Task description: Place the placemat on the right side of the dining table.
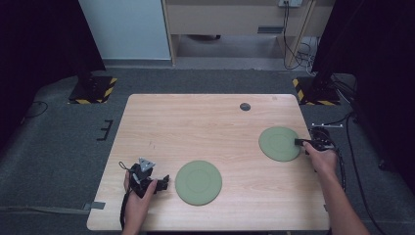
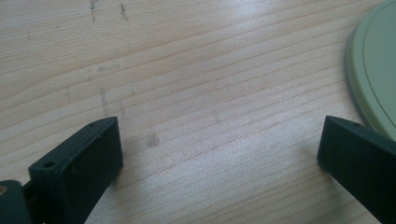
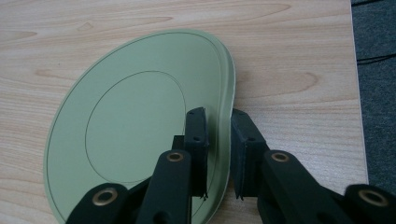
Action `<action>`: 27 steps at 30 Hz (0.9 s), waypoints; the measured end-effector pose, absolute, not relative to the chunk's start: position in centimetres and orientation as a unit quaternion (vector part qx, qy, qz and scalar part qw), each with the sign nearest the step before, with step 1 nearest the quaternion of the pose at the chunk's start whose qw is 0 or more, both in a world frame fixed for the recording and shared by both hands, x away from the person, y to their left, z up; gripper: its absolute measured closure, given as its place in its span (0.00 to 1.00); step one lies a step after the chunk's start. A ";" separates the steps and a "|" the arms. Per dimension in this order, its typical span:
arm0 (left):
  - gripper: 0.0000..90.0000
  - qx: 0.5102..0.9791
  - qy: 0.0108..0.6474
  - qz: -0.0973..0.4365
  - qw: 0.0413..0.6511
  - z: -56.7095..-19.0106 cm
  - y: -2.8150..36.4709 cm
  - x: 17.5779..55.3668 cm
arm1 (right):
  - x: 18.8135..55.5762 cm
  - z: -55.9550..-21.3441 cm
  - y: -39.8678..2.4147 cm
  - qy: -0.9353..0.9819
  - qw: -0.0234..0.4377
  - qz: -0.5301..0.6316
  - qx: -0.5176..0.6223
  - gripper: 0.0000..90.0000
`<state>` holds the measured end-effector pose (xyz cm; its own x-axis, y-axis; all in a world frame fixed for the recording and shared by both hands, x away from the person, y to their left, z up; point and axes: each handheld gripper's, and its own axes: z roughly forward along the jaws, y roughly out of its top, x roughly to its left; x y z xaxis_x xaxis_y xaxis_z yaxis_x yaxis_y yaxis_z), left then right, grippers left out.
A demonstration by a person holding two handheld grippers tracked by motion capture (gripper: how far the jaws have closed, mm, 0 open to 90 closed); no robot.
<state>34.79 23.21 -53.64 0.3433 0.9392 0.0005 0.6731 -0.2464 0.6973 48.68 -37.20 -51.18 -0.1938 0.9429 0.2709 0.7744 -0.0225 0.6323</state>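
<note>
A pale wooden counter (image 1: 205,122) carries no readable writing. Nearest, the left hand-held gripper (image 1: 155,183) rests with jaws wide apart, just beside a green plate (image 1: 198,182). Farther right, the right hand-held gripper (image 3: 218,140) straddles a second green plate's (image 3: 135,126) rim near the counter's edge, a slight gap showing at one pad.

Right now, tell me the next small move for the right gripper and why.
Probably close a little tighter, then lift. The right gripper straddles the rim of the far round green plate, one jaw above and one below, with a slight gap showing. The rim already tilts off the light wooden table, so a firmer pinch should come first.
</note>
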 end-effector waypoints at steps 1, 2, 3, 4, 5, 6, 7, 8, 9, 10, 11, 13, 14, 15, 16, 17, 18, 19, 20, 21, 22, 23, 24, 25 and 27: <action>0.00 0.759 0.531 0.216 0.308 -53.6 23.2 34.8 | 48.7 -51.2 -37.2 0.688 0.119 0.351 0.624 0.87; 0.00 0.759 0.531 0.216 0.308 -53.6 23.2 34.8 | 48.7 -51.2 -37.3 0.687 0.118 0.351 0.625 0.87; 0.00 0.759 0.531 0.216 0.308 -53.6 23.2 34.8 | 48.7 -51.3 -37.3 0.688 0.118 0.351 0.624 0.86; 0.00 0.759 0.531 0.216 0.308 -53.6 23.2 34.8 | 48.7 -51.3 -37.4 0.688 0.118 0.351 0.625 0.86; 0.00 0.759 0.531 0.216 0.308 -53.6 23.2 34.8 | 48.7 -51.3 -37.4 0.687 0.116 0.351 0.626 0.85; 0.00 0.759 0.531 0.216 0.308 -53.6 23.2 34.8 | 48.7 -51.3 -37.4 0.687 0.117 0.351 0.625 0.84; 0.00 0.759 0.531 0.216 0.308 -53.6 23.2 34.8 | 48.8 -51.4 -37.5 0.688 0.117 0.351 0.624 0.84; 0.00 0.759 0.531 0.216 0.308 -53.6 23.2 34.8 | 48.8 -51.4 -37.5 0.689 0.117 0.350 0.624 0.82; 0.00 0.759 0.531 0.216 0.308 -53.6 23.2 34.8 | 48.8 -51.4 -37.5 0.688 0.119 0.350 0.625 0.81; 0.00 0.759 0.531 0.216 0.308 -53.6 23.2 34.8 | 48.8 -51.4 -37.6 0.686 0.118 0.350 0.627 0.81; 0.00 0.759 0.531 0.216 0.308 -53.6 23.2 34.8 | 48.8 -51.4 -37.6 0.686 0.119 0.350 0.626 0.80; 0.00 0.759 0.531 0.216 0.308 -53.6 23.2 34.8 | 48.8 -51.5 -37.6 0.687 0.122 0.347 0.626 0.78; 0.00 0.759 0.531 0.216 0.308 -53.6 23.2 34.8 | 48.8 -51.5 -37.6 0.688 0.123 0.347 0.626 0.77; 0.00 0.759 0.531 0.216 0.308 -53.6 23.2 34.8 | 48.8 -51.5 -37.6 0.687 0.128 0.343 0.627 0.76; 0.00 0.759 0.531 0.216 0.308 -53.6 23.2 34.8 | 48.8 -51.4 -37.7 0.689 0.132 0.341 0.626 0.75; 0.00 0.759 0.531 0.216 0.308 -53.6 23.2 34.8 | 48.8 -51.4 -37.8 0.686 0.131 0.346 0.627 0.75; 0.00 0.759 0.531 0.216 0.308 -53.6 23.2 34.8 | 48.8 -51.3 -37.9 0.686 0.134 0.347 0.626 0.74; 0.00 0.759 0.531 0.216 0.308 -53.6 23.2 34.8 | 48.8 -51.3 -37.9 0.684 0.134 0.348 0.628 0.73; 0.00 0.759 0.531 0.216 0.308 -53.6 23.2 34.8 | 48.8 -51.2 -38.0 0.683 0.134 0.348 0.628 0.71; 0.00 0.759 0.531 0.216 0.308 -53.6 23.2 34.8 | 48.8 -51.1 -38.0 0.682 0.136 0.349 0.628 0.70; 0.00 0.759 0.531 0.216 0.308 -53.6 23.2 34.8 | 48.9 -51.1 -38.1 0.682 0.137 0.349 0.628 0.68; 0.00 0.759 0.531 0.216 0.308 -53.6 23.2 34.8 | 48.9 -51.0 -38.0 0.681 0.139 0.350 0.628 0.67; 0.00 0.759 0.531 0.215 0.308 -53.6 23.2 34.8 | 48.9 -50.9 -38.0 0.681 0.139 0.351 0.628 0.65; 0.00 0.759 0.531 0.215 0.309 -53.6 23.2 34.8 | 49.0 -50.8 -38.0 0.682 0.140 0.351 0.626 0.63; 0.00 0.759 0.531 0.215 0.309 -53.6 23.2 34.8 | 49.0 -50.6 -37.8 0.680 0.140 0.355 0.626 0.58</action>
<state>34.82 23.20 -53.64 0.3442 0.9389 -0.0006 0.6728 -0.2462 0.6977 49.04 -37.79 -50.59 -0.1773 0.9507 0.2545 0.7518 -0.0361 0.6584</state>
